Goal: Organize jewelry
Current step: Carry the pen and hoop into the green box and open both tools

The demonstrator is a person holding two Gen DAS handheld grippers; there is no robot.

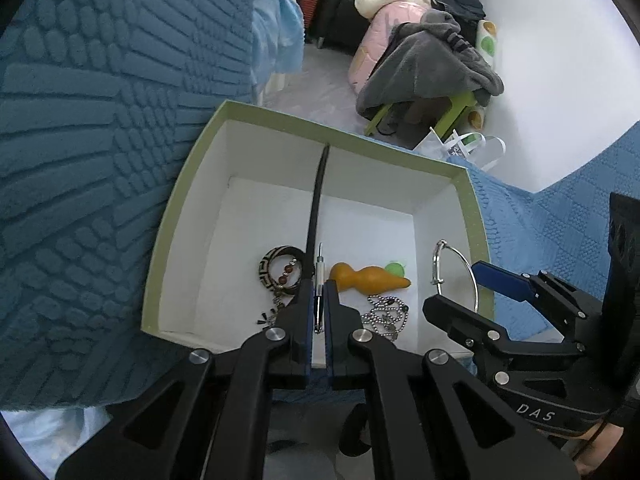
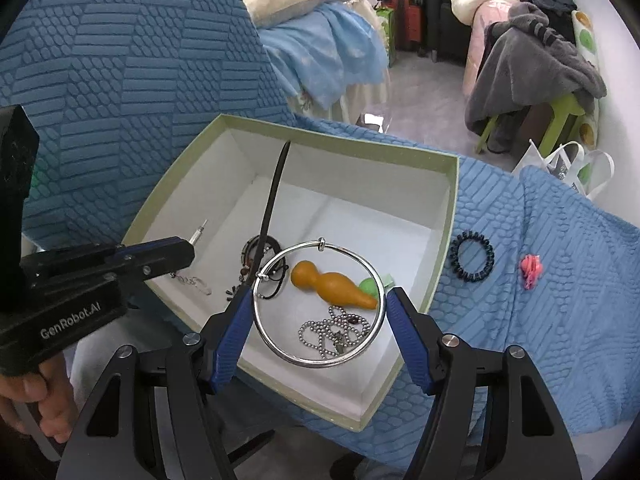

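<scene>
A green-rimmed white box [image 1: 476,216] [image 2: 450,224] sits on the blue sofa cover. Inside lie an orange gourd pendant [image 1: 368,278] [image 2: 332,284], a bead chain [image 1: 384,314] [image 2: 336,332], a patterned bangle [image 1: 280,270] and a green piece [image 2: 369,286]. My left gripper [image 1: 319,292] [image 2: 188,250] is shut on a thin silver pin [image 1: 319,280] [image 2: 199,234] over the box, with a black cord [image 1: 318,200] [image 2: 272,204] rising before it. My right gripper [image 2: 318,304] [image 1: 460,292] is shut on a large silver ring bangle [image 2: 320,304] [image 1: 456,272] above the box.
A black coiled hair tie [image 2: 472,256] and a pink flower piece [image 2: 531,270] lie on the light blue cover right of the box. The dark blue sofa back [image 2: 120,80] rises at the left. A green stool with a grey blanket [image 2: 536,64] stands beyond.
</scene>
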